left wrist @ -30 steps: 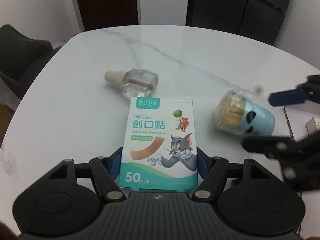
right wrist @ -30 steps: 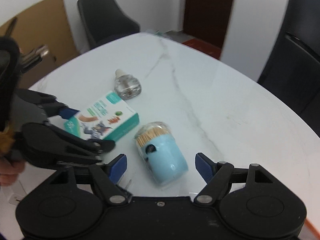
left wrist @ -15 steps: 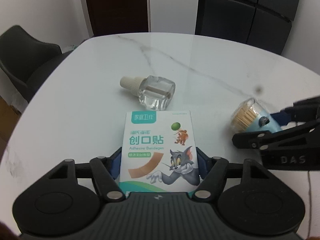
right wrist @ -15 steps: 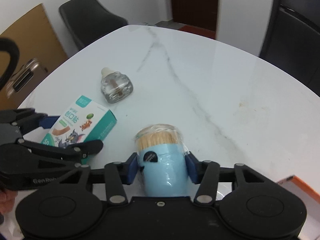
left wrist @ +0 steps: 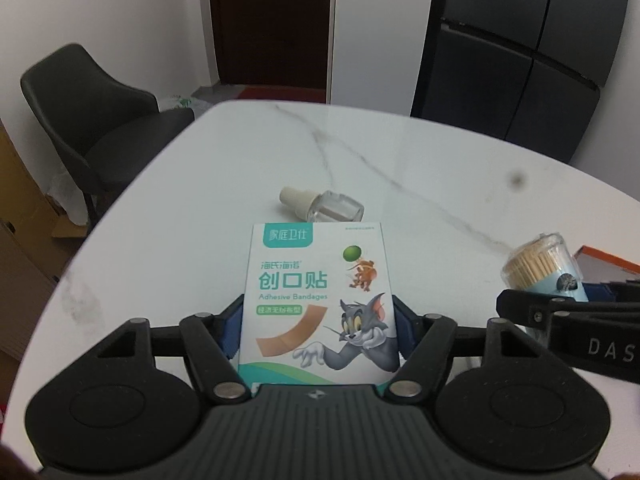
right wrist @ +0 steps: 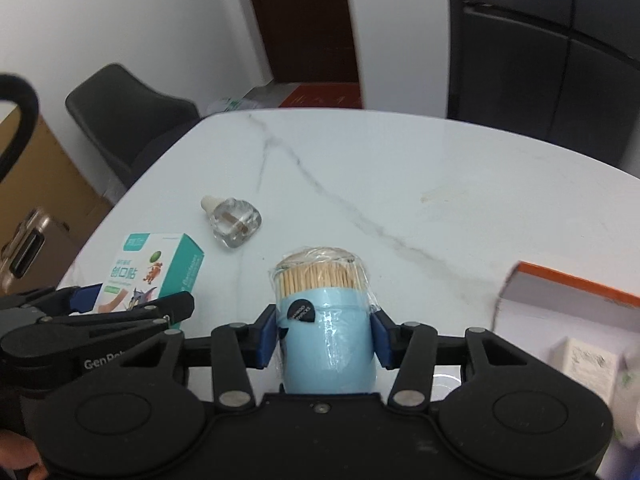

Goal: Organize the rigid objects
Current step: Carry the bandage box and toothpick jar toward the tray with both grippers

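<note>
My left gripper (left wrist: pixel 318 322) is shut on a white and teal box of adhesive bandages (left wrist: pixel 316 300) with a cartoon cat, held above the white marble table (left wrist: pixel 400 168). My right gripper (right wrist: pixel 324 338) is shut on a light blue toothpick jar (right wrist: pixel 326 332), its clear top full of toothpicks. The jar (left wrist: pixel 540 266) also shows at the right of the left wrist view, and the bandage box (right wrist: pixel 152 270) at the left of the right wrist view. A small clear glass bottle (left wrist: pixel 324 206) with a cream cap lies on its side on the table beyond the box.
An open orange-edged box (right wrist: pixel 568 300) holding a small white carton sits at the table's right. A dark chair (left wrist: pixel 92 120) stands at the table's far left. A dark door and tall dark cabinets line the wall behind. Cardboard boxes stand on the floor at left.
My right gripper closed on the toothpick jar and lifted it off the table. My left gripper rose with the bandage box, so the table and the bottle look farther away.
</note>
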Demonstrator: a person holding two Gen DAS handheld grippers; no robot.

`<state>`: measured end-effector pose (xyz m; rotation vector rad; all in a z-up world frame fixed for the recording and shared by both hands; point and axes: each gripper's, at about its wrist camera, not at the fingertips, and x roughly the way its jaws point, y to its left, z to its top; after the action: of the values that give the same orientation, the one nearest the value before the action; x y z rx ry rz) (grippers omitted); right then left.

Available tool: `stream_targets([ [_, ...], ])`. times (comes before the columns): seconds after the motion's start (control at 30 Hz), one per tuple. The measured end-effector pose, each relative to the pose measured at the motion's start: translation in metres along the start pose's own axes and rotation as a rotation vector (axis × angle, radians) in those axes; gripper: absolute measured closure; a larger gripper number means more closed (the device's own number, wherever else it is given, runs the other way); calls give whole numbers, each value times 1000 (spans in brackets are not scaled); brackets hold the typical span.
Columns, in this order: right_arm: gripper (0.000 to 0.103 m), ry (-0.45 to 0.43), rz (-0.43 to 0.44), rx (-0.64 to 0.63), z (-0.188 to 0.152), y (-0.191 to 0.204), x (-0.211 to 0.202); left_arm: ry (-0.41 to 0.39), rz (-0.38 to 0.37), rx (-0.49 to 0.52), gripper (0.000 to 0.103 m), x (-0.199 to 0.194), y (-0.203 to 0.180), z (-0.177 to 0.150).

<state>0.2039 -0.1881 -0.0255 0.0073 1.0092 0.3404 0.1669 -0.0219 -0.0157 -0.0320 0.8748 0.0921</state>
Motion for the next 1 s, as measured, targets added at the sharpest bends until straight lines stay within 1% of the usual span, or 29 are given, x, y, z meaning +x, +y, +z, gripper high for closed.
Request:
stream_targets([
  [0.1, 45, -12, -2, 40, -5, 1, -19, -9, 5, 3, 32, -14, -1, -1],
  [0.2, 45, -24, -27, 66, -11, 4, -36, -14, 6, -3, 32, -30, 0, -5],
  [0.27, 45, -27, -36, 72, -15, 6, -47, -18, 15, -4, 32, -38, 0, -7],
  [0.37, 45, -35, -44, 78, -22, 10, -63, -24, 7, -8, 32, -51, 1, -11],
  [0.43, 45, -46, -57, 84, -28, 12, -75, -35, 21, -1, 32, -60, -1, -14],
  [0.53, 45, -61, -55, 98, -33, 16, -92, -34, 5, -7, 32, -70, -1, -16],
  [0.6, 45, -74, -66, 96, -37, 19, -104, -49, 7, 12, 32, -78, -5, -18],
  [0.7, 45, -88, -73, 85, -44, 25, -118, -60, -14, 16, 32, -85, -9, -18],
  [0.8, 45, -95, -75, 101, -49, 27, -131, -74, -16, 37, 32, -92, -15, -19],
  [1.0, 45, -118, -91, 109, -55, 30, -145, -92, -23, 48, 32, -98, -18, -22],
])
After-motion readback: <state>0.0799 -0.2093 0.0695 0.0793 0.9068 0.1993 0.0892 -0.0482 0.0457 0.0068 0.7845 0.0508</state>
